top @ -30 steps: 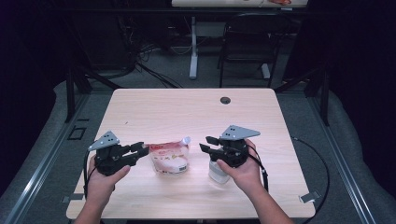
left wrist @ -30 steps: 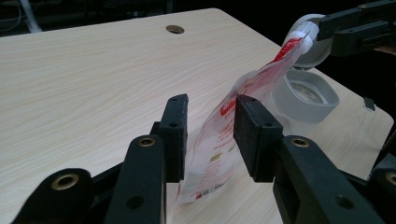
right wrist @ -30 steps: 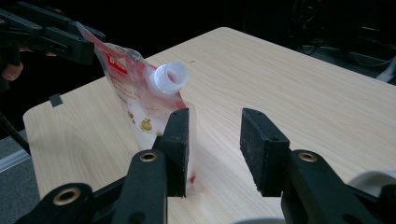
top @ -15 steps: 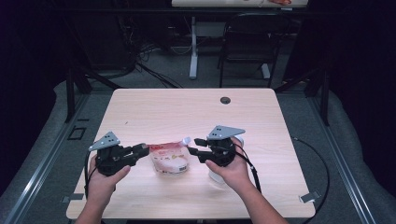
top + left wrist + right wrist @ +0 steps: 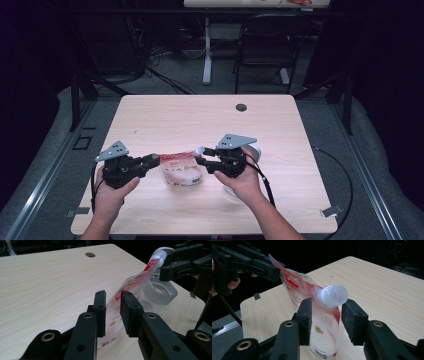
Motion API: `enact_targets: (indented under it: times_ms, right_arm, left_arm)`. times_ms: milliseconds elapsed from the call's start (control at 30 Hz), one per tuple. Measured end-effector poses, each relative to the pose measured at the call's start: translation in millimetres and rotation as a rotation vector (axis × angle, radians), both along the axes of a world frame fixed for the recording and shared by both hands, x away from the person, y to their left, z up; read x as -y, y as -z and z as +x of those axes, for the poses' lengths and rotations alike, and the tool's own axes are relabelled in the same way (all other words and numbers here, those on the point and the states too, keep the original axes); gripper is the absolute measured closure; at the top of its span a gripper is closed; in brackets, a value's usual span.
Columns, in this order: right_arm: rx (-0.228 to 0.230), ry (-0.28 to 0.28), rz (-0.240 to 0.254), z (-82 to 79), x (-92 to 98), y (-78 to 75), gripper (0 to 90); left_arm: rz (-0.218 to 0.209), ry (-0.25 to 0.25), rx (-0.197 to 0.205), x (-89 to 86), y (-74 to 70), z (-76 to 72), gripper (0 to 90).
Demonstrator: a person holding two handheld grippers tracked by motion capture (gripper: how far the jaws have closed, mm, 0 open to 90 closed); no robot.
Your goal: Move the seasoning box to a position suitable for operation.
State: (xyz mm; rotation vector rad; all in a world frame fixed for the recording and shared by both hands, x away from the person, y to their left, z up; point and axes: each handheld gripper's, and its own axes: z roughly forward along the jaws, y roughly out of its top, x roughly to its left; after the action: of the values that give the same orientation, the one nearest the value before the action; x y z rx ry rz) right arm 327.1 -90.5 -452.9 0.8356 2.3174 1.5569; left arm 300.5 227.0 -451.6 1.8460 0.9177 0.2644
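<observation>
Table [image 5: 165, 117]: light wood-grain top, rounded corners, rectangular. Small round cable hole [image 5: 241, 107] w/ dark insert near the far edge, right of centre. Red-and-white refill pouch [image 5: 181, 170] stands upright on the near half, approx. mid-width, base on the wood (spout [image 5: 333, 296] at its top corner, white, uncapped). Just right of it sits a clear container with a white rim [image 5: 160, 291], also directly on the top. Remaining surface is bare wood; tiny dark speck [image 5: 134, 132] toward the left.
</observation>
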Motion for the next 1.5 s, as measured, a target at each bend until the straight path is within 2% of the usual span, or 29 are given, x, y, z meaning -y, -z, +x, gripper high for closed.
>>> enact_targets:
  times_ms: [100, 200, 267, 600, 1200, 1500]
  right_arm:
    - [0.007, 0.007, -0.019, -1.2, -1.4, -1.4, 63.4]
    - [0.007, 0.011, -0.021, -1.2, -1.3, -1.5, 65.4]
    - [0.003, 0.017, -0.019, -1.1, -1.3, -1.7, 67.6]
    - [-0.003, 0.012, -0.020, -6.5, -1.0, -4.0, 69.4]
    - [0.005, 0.014, -0.046, -27.8, 12.3, -8.3, 69.3]
    - [0.008, 0.001, -0.068, -38.6, 17.0, -8.4, 68.8]
  left_arm:
    - [-0.004, -0.002, 0.001, -0.4, 0.2, 0.3, 77.1]
    - [-0.006, -0.001, 0.003, -0.3, 0.4, 0.5, 78.5]
    - [0.009, 0.004, 0.000, -0.7, -0.7, 0.8, 79.5]
    - [0.012, -0.003, 0.017, 0.3, -2.3, 0.3, 85.4]
    - [0.032, 0.055, 0.022, 13.4, -6.2, -3.9, 89.8]
    - [0.014, 0.078, 0.017, 16.4, -5.3, -5.6, 89.5]
